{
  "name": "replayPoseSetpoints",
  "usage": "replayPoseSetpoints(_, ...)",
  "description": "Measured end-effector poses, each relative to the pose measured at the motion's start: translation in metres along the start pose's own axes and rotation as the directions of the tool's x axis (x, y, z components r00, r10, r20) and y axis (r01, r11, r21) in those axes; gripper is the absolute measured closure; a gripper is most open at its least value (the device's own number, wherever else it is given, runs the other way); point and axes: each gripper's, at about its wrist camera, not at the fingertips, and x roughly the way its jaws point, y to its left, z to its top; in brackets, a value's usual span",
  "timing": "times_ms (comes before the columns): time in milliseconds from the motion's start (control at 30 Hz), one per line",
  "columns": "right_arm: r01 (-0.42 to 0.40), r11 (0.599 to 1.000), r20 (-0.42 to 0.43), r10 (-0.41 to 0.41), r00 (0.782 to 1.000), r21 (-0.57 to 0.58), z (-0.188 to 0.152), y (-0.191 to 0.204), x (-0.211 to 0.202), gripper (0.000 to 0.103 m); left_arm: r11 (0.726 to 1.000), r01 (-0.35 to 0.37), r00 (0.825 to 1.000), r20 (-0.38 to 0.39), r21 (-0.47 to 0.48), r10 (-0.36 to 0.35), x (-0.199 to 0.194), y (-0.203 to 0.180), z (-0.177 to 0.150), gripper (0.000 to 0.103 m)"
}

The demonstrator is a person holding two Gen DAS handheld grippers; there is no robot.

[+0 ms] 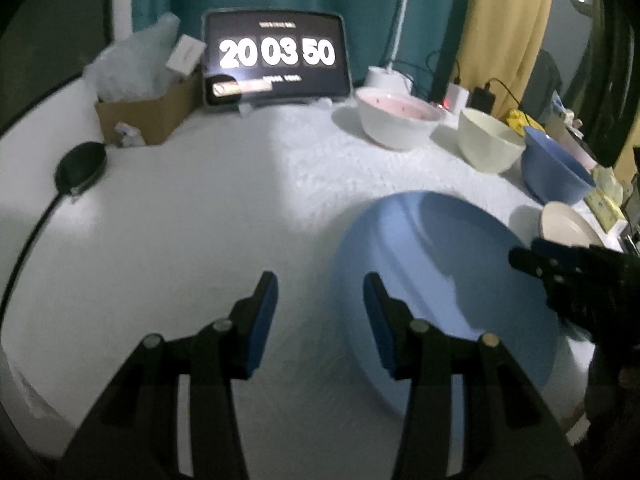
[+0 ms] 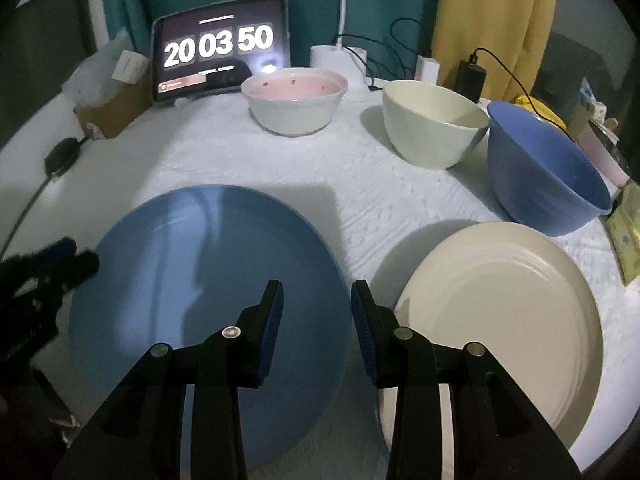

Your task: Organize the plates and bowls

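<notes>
Plates, blue plate (image 2: 208, 280) at 9 o'clock of cream plate (image 2: 500, 320), look rigid, slick, breakable, best pinched at rims; left gripper (image 1: 320, 292) and right gripper (image 2: 317, 300) gape empty.

Left gripper (image 1: 320, 300): jaws parted, nothing between the blue pads, held low over the table toward its left side. Right gripper (image 2: 317, 308): jaws likewise apart and empty, low near the front edge.
</notes>
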Motion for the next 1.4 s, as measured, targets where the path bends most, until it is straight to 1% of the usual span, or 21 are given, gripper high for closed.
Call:
replayPoseSetpoints(133,0.003,1.0,-0.022,-0.003,1.0,0.01,-0.001,-0.001,0.007,0.066,1.0,0.0,1.0,-0.025,-0.009,-0.001,0.008,0.001,-0.002,0.057)
replayPoseSetpoints(300,0.0,1.0,-0.039,0.0,0.999,-0.004,-0.003,0.0,0.012,0.066,1.0,0.015,0.999,-0.052,-0.012,-0.016,0.017,0.0,-0.007,0.057)
replayPoseSetpoints(400,0.012,1.0,-0.028,-0.012,1.0,-0.018,-0.004,0.003,0.013,0.066,1.0,0.016,0.999,-0.045,0.001,-0.015,0.02,-0.002,-0.011,0.058)
replayPoseSetpoints(433,0.017,1.0,-0.023,-0.017,1.0,-0.022,-0.004,0.003,0.013,0.068,1.0,0.015,0.999,-0.041,0.007,-0.014,0.019,-0.003,-0.011,0.06)
replayPoseSetpoints(467,0.023,0.999,-0.019,-0.023,1.0,-0.023,-0.005,0.003,0.013,0.074,1.0,0.022,0.999,-0.04,0.013,-0.022,0.02,-0.004,-0.011,0.066)
replayPoseSetpoints(500,0.027,0.999,-0.016,-0.028,0.999,-0.022,-0.005,0.003,0.013,0.078,0.999,0.031,0.999,-0.043,0.016,-0.031,0.02,-0.005,-0.011,0.072)
replayPoseSetpoints(533,0.024,1.0,-0.015,-0.024,1.0,-0.018,-0.004,0.002,0.012,0.082,0.999,0.039,0.998,-0.044,0.022,-0.038,0.02,-0.007,-0.01,0.076)
replayPoseSetpoints(567,0.022,1.0,-0.016,-0.022,1.0,-0.017,-0.004,0.001,0.012,0.083,0.999,0.04,0.998,-0.045,0.029,-0.039,0.02,-0.009,-0.01,0.079)
replayPoseSetpoints(667,0.022,1.0,-0.018,-0.022,1.0,-0.015,-0.003,0.0,0.012,0.089,0.999,0.038,0.998,-0.043,0.028,-0.037,0.019,-0.008,-0.009,0.08)
replayPoseSetpoints(867,0.006,1.0,0.01,-0.006,1.0,-0.006,-0.001,-0.003,-0.002,0.089,0.999,0.039,0.999,-0.023,0.027,-0.039,0.01,-0.011,-0.004,0.08)
replayPoseSetpoints(1100,-0.003,1.0,0.053,0.001,0.999,0.029,0.003,-0.017,-0.024,0.089,0.996,0.077,0.997,-0.009,0.044,-0.076,-0.003,-0.02,0.003,0.08)
replayPoseSetpoints(1400,0.005,0.997,0.098,-0.012,0.995,0.079,-0.001,-0.046,-0.046,0.089,0.99,0.105,0.994,0.007,0.095,-0.107,-0.013,-0.049,0.011,0.08)
